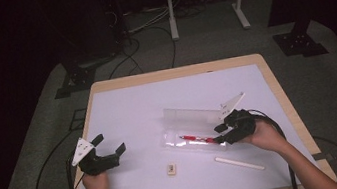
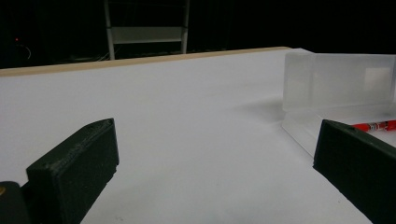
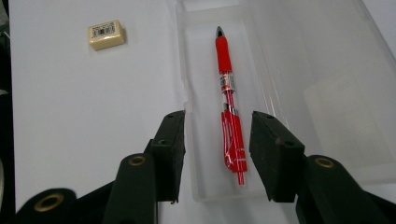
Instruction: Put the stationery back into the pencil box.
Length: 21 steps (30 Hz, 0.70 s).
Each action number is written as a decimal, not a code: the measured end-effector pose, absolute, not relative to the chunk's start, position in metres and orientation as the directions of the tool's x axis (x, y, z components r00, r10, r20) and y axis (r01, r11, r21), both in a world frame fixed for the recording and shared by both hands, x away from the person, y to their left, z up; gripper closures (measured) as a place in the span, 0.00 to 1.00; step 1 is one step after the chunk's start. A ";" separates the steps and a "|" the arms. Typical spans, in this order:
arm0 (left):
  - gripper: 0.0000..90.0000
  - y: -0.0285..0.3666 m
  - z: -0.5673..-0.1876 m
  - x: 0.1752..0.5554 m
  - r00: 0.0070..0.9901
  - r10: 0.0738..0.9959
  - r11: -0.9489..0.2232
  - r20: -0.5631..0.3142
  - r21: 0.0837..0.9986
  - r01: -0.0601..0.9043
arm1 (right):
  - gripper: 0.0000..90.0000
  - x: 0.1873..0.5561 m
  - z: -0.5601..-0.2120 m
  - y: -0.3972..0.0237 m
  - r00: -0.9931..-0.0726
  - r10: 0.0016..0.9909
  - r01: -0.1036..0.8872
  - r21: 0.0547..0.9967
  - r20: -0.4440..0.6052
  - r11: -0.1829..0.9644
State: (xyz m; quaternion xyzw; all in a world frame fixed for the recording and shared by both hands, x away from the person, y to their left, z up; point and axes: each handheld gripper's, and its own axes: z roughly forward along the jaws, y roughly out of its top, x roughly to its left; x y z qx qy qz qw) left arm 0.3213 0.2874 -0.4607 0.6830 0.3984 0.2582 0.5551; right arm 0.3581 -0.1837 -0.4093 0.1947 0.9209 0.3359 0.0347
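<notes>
White table (image 1: 132, 105); red pen (image 3: 230, 102) in clear case (image 3: 327, 70); right claw (image 3: 217, 156) released astride it; left claw (image 1: 111, 142) spread wide

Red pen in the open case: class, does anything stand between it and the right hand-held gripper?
Nothing visible does. The red pen lies in the open clear case, lid up, and the right hand-held gripper has its jaws open either side of the pen's near end.
</notes>
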 end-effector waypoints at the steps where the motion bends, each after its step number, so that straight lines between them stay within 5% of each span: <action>1: 0.00 0.287 -0.461 0.321 0.549 0.831 -0.066 -0.089 0.964 0.257 | 0.58 0.357 -0.409 -0.185 -0.919 0.388 0.344 0.634 0.074 0.692; 21: 0.00 0.287 -0.461 0.321 0.547 0.832 -0.065 -0.091 0.964 0.259 | 0.43 0.334 -0.416 -0.205 -0.906 0.412 0.373 0.650 0.100 0.662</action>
